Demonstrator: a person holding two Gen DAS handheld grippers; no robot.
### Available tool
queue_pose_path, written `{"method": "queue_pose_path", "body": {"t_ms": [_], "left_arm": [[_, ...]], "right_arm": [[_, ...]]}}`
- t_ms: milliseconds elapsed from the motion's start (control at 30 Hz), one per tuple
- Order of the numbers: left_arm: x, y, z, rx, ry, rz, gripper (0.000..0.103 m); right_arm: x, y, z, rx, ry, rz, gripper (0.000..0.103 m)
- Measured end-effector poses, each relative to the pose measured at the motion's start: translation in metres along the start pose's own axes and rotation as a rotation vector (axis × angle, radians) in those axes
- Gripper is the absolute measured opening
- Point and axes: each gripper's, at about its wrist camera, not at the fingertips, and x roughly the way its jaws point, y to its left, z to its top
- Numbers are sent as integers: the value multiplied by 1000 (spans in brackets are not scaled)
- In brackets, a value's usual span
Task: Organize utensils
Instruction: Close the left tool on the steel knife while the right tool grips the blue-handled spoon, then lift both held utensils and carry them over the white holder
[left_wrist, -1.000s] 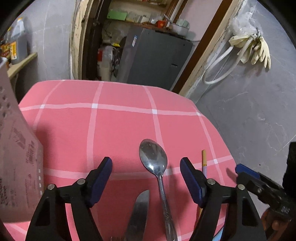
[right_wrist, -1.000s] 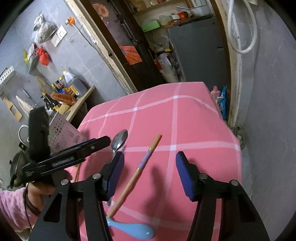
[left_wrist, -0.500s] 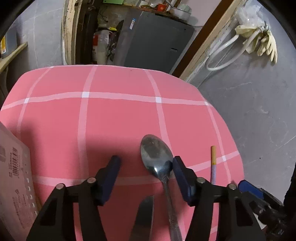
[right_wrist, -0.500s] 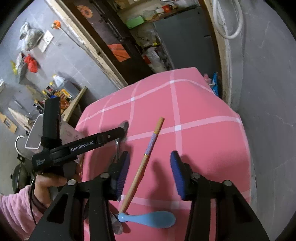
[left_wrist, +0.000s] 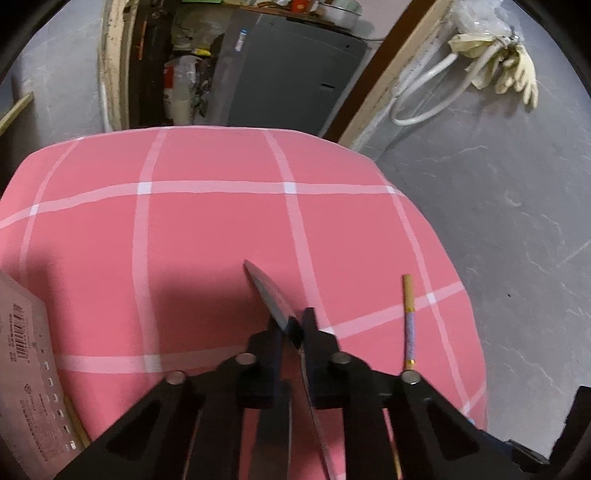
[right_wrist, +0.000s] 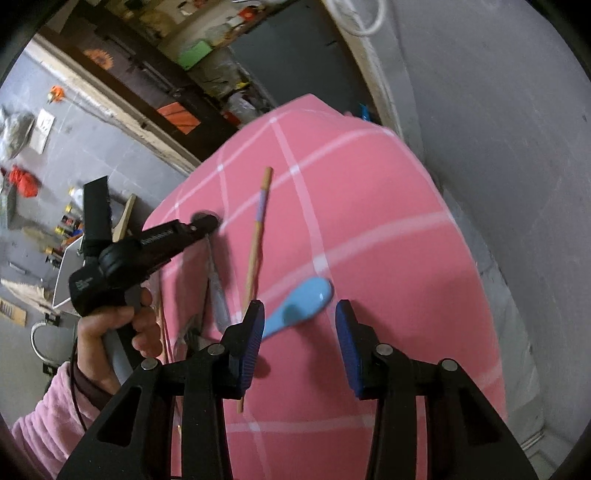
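Note:
A pink checked tablecloth (left_wrist: 207, 229) carries the utensils. My left gripper (left_wrist: 295, 328) is shut on the neck of a metal spoon (left_wrist: 267, 293), whose bowl sticks out ahead, turned on its edge. A knife blade (left_wrist: 273, 435) lies beneath the fingers. A wooden chopstick (left_wrist: 408, 321) with a purple band lies to the right. In the right wrist view my right gripper (right_wrist: 300, 310) stands open above a light blue spoon (right_wrist: 310, 295), its pads clear of it. The chopstick (right_wrist: 255, 251) runs under its left finger. The left gripper (right_wrist: 205, 221) shows there too.
A pink printed box (left_wrist: 29, 369) stands at the table's left edge. A hand in a pink sleeve (right_wrist: 110, 325) holds the left gripper. A grey wall (right_wrist: 498, 147) is close on the right. A doorway with a grey cabinet (left_wrist: 291, 81) lies beyond the far edge.
The left jaws have closed on the metal spoon, and its bowl has rolled onto its edge. The right gripper has moved over the blue spoon, rolled, and narrowed a little.

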Motion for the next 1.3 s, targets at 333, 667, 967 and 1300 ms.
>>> {"method": "queue_pose_path", "body": {"t_ms": [333,667,967,1300], "left_arm": [[-15,-10,-14,75,42,-69,4],[-29,-1,-34,77,56,-114,3],[-70,-3,-39,92,-41,-172,3],[-131,-5,-32,93,-207,-207,3]], "right_arm": [[22,-3,7,82,-23,41,33],[42,-6,20,146,-39,92,16],[20,22,27,59,-106,159,9],[-32,64,42,-106,-194,212,8]]}}
